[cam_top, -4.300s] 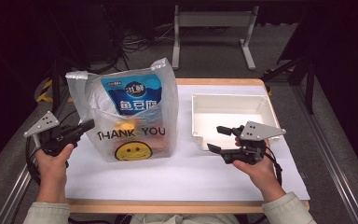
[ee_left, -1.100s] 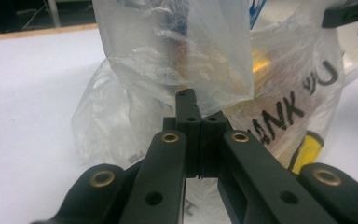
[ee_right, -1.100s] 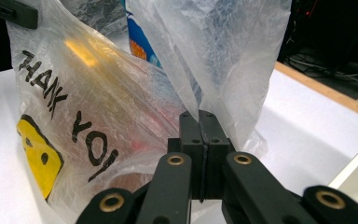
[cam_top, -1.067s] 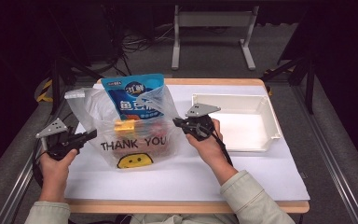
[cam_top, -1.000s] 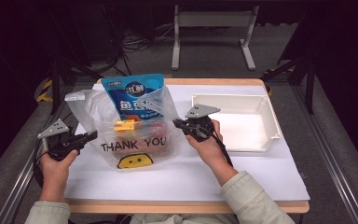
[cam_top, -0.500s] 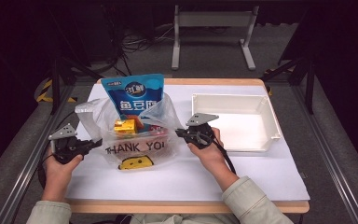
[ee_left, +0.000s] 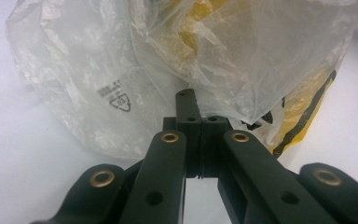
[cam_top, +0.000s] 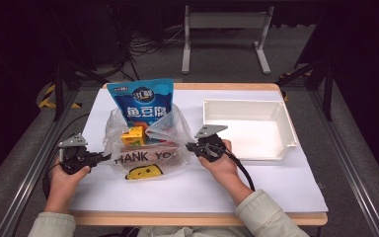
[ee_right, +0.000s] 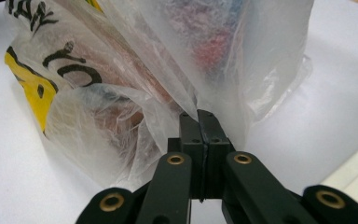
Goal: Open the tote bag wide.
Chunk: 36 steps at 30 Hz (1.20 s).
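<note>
A clear plastic bag (cam_top: pixel 145 148) printed with "THANK YOU" in black and a yellow smiley face sits slumped and crumpled just left of the white tray (cam_top: pixel 246 129). Its mouth is spread wide. A blue snack pouch (cam_top: pixel 140 101) stands upright out of it, and a small yellow box (cam_top: pixel 133 135) lies in the opening, beside reddish items blurred behind the film.

Room dark, light falling on table (cam_top: pixel 276 197) alone. Table white-topped, wood edge showing at near and far sides. Floor (cam_top: pixel 227 64) grey (carpet-like), cables (cam_top: pixel 148 47) tangled behind table. White metal stand (cam_top: pixel 224 29) farther back. Dark metal rails (cam_top: pixel 27 173) flank table. Yellow-black tape (cam_top: pixel 49 96) at left.
</note>
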Motion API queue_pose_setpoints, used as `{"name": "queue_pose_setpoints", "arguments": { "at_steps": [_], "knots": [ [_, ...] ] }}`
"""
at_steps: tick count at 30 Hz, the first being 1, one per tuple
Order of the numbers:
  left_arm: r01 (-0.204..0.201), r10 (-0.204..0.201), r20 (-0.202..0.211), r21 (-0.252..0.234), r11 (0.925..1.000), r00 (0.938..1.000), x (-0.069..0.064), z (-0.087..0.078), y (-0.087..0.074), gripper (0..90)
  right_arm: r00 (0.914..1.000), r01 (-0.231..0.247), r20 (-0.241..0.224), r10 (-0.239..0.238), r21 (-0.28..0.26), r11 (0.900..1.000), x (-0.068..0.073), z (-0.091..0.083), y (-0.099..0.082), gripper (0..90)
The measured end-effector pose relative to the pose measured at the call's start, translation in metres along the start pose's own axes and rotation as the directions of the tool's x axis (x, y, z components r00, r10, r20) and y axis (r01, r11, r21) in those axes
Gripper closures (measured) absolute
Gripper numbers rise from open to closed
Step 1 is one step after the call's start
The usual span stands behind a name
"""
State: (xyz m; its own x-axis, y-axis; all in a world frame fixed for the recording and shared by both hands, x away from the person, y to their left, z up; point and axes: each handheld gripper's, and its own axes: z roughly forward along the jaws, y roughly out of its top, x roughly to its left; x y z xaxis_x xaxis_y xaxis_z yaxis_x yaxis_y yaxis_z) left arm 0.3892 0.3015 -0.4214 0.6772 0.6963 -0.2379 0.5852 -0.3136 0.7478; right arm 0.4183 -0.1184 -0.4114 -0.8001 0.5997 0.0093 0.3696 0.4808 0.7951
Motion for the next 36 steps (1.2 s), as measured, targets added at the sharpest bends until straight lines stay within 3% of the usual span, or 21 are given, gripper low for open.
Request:
{"name": "queue_pose_setpoints", "arguments": {
  "at_steps": [4, 6, 8, 12, 18, 19, 20, 22, 23, 25, 26, 34, 36],
  "knots": [
    [-0.002, 0.002, 0.015, -0.024, 0.9997, 0.9999, -0.001, -0.003, 0.000, 85.0, 1.0000, 0.000, -0.003, 0.000, 0.001, 1.0000, 0.001, 0.001, -0.002, 90.0],
    [-0.030, 0.033, 0.038, -0.067, 0.9973, 0.9988, -0.001, -0.008, 0.003, 70.0, 1.0000, 0.001, -0.002, -0.001, -0.004, 1.0000, 0.002, 0.000, -0.003, 90.0],
    [-0.039, 0.042, 0.021, -0.097, 0.9945, 0.9989, -0.005, -0.014, 0.007, 51.6, 1.0000, 0.004, -0.001, -0.004, -0.012, 0.9999, 0.003, -0.001, -0.002, 90.0],
    [-0.088, 0.086, -0.014, -0.180, 0.9798, 0.9962, -0.015, -0.030, 0.017, 37.9, 0.9999, 0.011, -0.002, -0.011, -0.017, 0.9998, 0.004, -0.001, -0.002, 90.0],
    [-0.143, 0.121, -0.099, -0.260, 0.9549, 0.9878, -0.035, -0.049, 0.031, 31.1, 0.9999, 0.016, -0.001, -0.016, -0.023, 0.9996, 0.005, -0.003, -0.001, 90.0],
    [-0.143, 0.121, -0.099, -0.260, 0.9549, 0.9878, -0.035, -0.049, 0.031, 30.6, 0.9998, 0.017, -0.002, -0.017, -0.026, 0.9995, 0.006, -0.003, -0.001, 90.0],
    [-0.151, 0.119, -0.125, -0.292, 0.9445, 0.9850, -0.039, -0.053, 0.036, 29.6, 0.9998, 0.018, -0.002, -0.018, -0.028, 0.9995, 0.006, -0.004, -0.001, 90.0],
    [-0.162, 0.118, -0.152, -0.318, 0.9342, 0.9813, -0.043, -0.057, 0.042, 28.4, 0.9998, 0.018, -0.003, -0.018, -0.029, 0.9994, 0.006, -0.004, 0.000, 90.0],
    [-0.162, 0.118, -0.152, -0.318, 0.9342, 0.9813, -0.043, -0.057, 0.042, 28.4, 0.9998, 0.017, -0.004, -0.017, -0.030, 0.9994, 0.006, -0.004, 0.000, 90.0],
    [-0.173, 0.114, -0.184, -0.345, 0.9228, 0.9763, -0.046, -0.061, 0.048, 28.2, 0.9998, 0.017, -0.006, -0.017, -0.031, 0.9994, 0.005, -0.004, 0.000, 90.0],
    [-0.173, 0.114, -0.184, -0.345, 0.9228, 0.9763, -0.046, -0.061, 0.048, 27.7, 0.9998, 0.016, -0.007, -0.016, -0.031, 0.9994, 0.005, -0.005, 0.000, 90.0],
    [-0.207, 0.122, -0.228, -0.398, 0.8939, 0.9660, -0.053, -0.069, 0.066, 24.3, 0.9999, 0.013, -0.011, -0.013, -0.037, 0.9992, 0.005, -0.006, 0.000, 90.0],
    [-0.216, 0.129, -0.228, -0.417, 0.8828, 0.9651, -0.055, -0.072, 0.073, 23.2, 0.9998, 0.014, -0.013, -0.015, -0.039, 0.9991, 0.005, -0.006, 0.000, 90.0]
  ]
}}
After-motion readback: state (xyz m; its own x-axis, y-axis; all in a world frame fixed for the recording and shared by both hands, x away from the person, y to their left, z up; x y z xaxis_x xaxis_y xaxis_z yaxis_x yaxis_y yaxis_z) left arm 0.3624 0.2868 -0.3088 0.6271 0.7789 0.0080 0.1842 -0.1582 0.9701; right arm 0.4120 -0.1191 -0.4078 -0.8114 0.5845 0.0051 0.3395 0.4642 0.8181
